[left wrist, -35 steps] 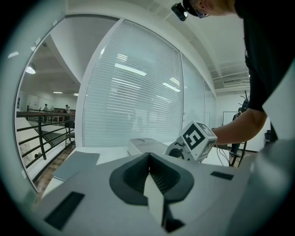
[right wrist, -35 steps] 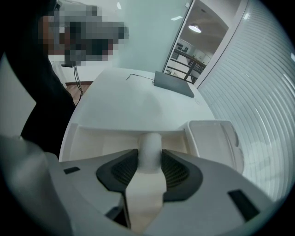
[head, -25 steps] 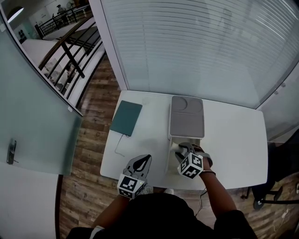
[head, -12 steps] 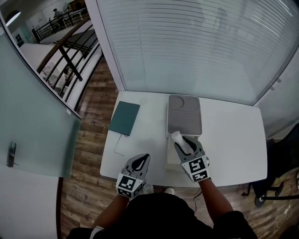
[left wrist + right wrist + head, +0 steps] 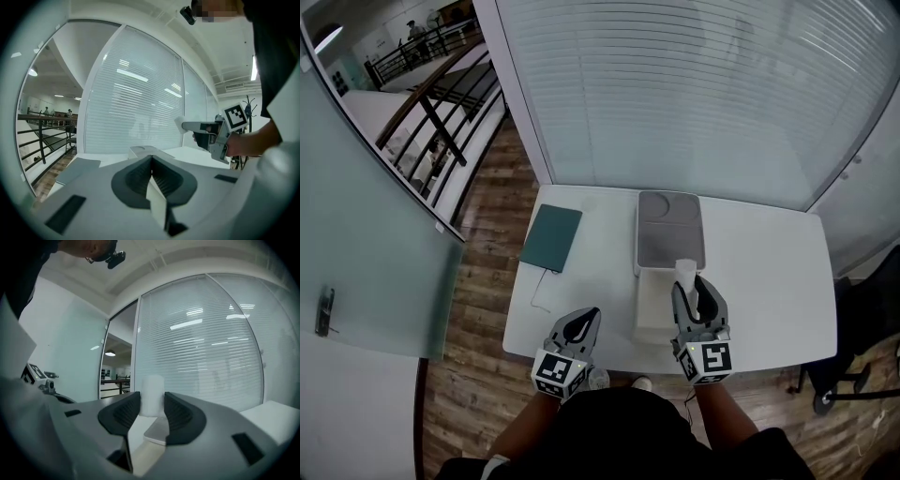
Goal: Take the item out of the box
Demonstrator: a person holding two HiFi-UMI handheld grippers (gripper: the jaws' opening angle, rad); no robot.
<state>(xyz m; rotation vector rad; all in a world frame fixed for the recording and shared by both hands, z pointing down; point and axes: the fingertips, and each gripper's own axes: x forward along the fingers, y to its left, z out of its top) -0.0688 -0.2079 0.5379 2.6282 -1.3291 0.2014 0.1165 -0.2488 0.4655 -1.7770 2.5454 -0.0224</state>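
A white cylinder-shaped item (image 5: 685, 273) stands upright between the jaws of my right gripper (image 5: 695, 288), which is shut on it above the box. The open box (image 5: 649, 307) rests on the white table, its grey lid (image 5: 671, 234) folded back behind it. In the right gripper view the item (image 5: 152, 394) fills the gap of the right gripper (image 5: 151, 409), with the lid (image 5: 157, 431) below. My left gripper (image 5: 591, 317) hovers by the table's near edge, shut on nothing. Its tips meet in the left gripper view (image 5: 151, 163), where the item (image 5: 180, 123) shows at the right.
A teal notebook (image 5: 552, 238) lies at the table's far left with a thin cable (image 5: 539, 292) beside it. The table (image 5: 769, 272) stands against a wall of blinds. A glass partition runs at the left, and a chair base (image 5: 825, 396) is at the right.
My right gripper has risen out of the box with the white item and rolled until the item stands upright. The left gripper has stayed put.
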